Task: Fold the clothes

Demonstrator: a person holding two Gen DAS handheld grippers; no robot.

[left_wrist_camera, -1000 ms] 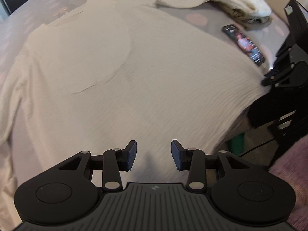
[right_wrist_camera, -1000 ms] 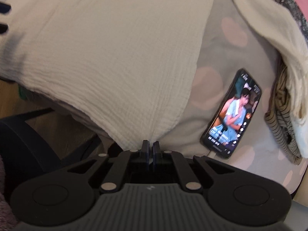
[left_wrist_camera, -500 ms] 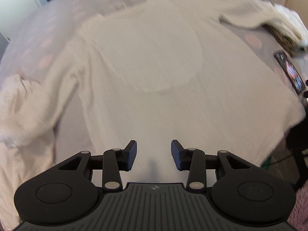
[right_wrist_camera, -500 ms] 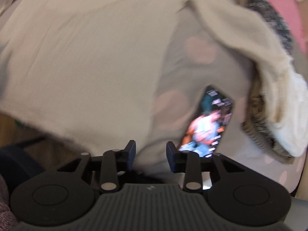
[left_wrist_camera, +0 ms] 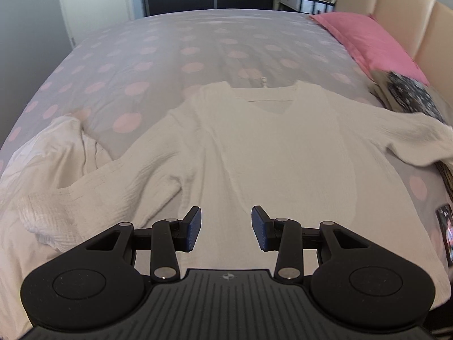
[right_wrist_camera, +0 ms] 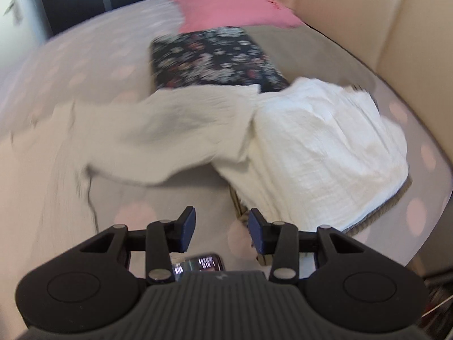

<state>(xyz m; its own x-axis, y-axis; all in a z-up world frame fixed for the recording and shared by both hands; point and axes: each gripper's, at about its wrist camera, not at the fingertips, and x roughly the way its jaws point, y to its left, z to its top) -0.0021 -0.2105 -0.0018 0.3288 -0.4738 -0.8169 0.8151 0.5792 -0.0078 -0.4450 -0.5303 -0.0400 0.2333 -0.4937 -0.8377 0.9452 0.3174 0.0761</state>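
Observation:
A cream long-sleeved top (left_wrist_camera: pixel 271 153) lies flat on the bed, neckline at the far end, hem toward me. Its left sleeve (left_wrist_camera: pixel 93 181) spreads out to the left over crumpled white cloth. Its right sleeve (right_wrist_camera: pixel 158 144) runs right and drapes over a stack of clothes. My left gripper (left_wrist_camera: pixel 226 228) hovers open above the lower body of the top, nothing between its fingers. My right gripper (right_wrist_camera: pixel 220 231) is open over the bedspread below the right sleeve, holding nothing.
The bed has a grey bedspread with pink dots (left_wrist_camera: pixel 175 45). A lit phone (right_wrist_camera: pixel 198 263) lies just under my right gripper. White folded cloth (right_wrist_camera: pixel 325 153) tops the stack, with a dark floral garment (right_wrist_camera: pixel 212 59), a pink pillow (left_wrist_camera: pixel 365 39) and a padded headboard (right_wrist_camera: pixel 376 19) beyond.
My right gripper let go of the top's hem, opened and swung toward the right sleeve and stack. My left gripper stayed open and tilted up, now looking along the whole top.

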